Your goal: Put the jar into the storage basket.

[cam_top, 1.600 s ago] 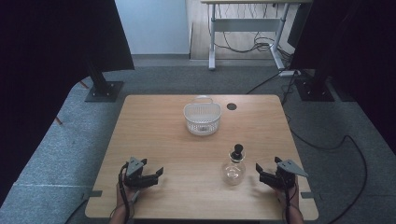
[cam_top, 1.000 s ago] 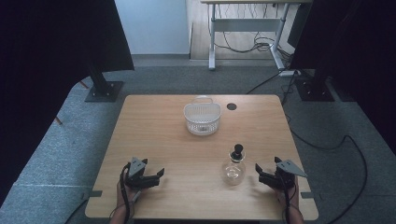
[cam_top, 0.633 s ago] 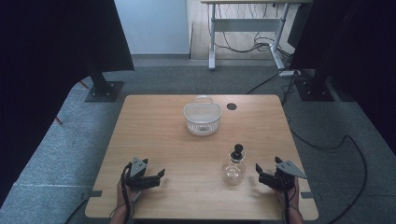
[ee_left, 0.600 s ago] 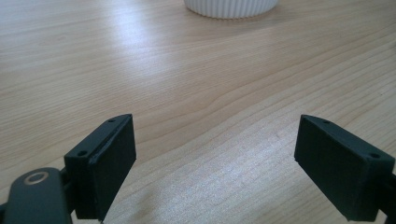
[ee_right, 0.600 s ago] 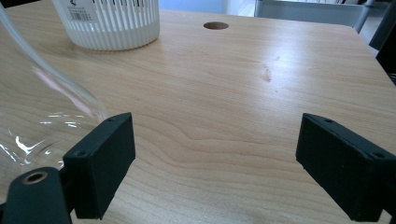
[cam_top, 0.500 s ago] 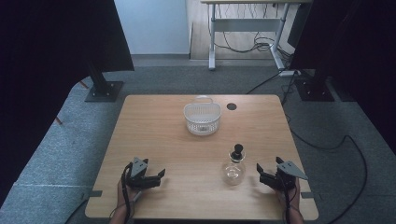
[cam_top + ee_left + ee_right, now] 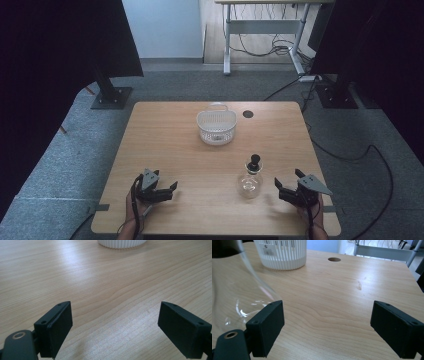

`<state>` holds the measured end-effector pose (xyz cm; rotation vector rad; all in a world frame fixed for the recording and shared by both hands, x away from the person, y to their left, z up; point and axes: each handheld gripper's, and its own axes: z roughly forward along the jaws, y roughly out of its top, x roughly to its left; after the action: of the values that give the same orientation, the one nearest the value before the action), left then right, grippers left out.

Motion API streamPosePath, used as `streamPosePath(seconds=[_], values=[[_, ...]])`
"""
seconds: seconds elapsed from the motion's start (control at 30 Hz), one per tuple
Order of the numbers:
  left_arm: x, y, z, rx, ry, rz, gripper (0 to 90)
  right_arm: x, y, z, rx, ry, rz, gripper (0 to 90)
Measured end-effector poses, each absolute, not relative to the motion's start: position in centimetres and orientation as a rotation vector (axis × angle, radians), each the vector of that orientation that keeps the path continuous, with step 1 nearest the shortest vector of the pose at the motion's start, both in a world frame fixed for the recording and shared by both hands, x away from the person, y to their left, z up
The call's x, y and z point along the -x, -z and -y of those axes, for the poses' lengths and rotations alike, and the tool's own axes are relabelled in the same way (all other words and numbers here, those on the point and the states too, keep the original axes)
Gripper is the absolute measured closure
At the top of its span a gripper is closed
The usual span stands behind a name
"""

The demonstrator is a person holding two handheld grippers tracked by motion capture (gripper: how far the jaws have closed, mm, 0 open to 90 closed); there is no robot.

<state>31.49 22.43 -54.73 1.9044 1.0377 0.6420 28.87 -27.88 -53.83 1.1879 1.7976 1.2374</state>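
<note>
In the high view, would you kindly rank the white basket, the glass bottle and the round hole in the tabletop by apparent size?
1. White basket, clearly largest.
2. Glass bottle, narrower than the basket.
3. Round hole, smallest.

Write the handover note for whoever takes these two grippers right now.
Left gripper: open, empty, low over the near left of the table.
Right gripper: open, empty, just right of the glass bottle, not touching it.
The bottle stands upright near the front edge with its black stopper in. The white basket sits farther back, mid-table.
Done: nothing gripped yet.
Left: probably grasp the bottle; the right gripper is nearest.
</note>
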Motion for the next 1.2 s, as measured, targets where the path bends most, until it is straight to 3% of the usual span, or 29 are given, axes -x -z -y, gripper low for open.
streamPosePath(seconds=[0.67,1.2], values=[[-31.6,54.7,-22.3,-1.927,-0.649,-1.024,11.7,-28.1,52.7,25.0,-1.093,-1.354,-1.924,6.3],[-31.7,54.7,-22.3,-1.932,-0.646,-1.019,11.5,-28.7,52.3,22.2,-1.009,-1.402,-1.965,10.0]])
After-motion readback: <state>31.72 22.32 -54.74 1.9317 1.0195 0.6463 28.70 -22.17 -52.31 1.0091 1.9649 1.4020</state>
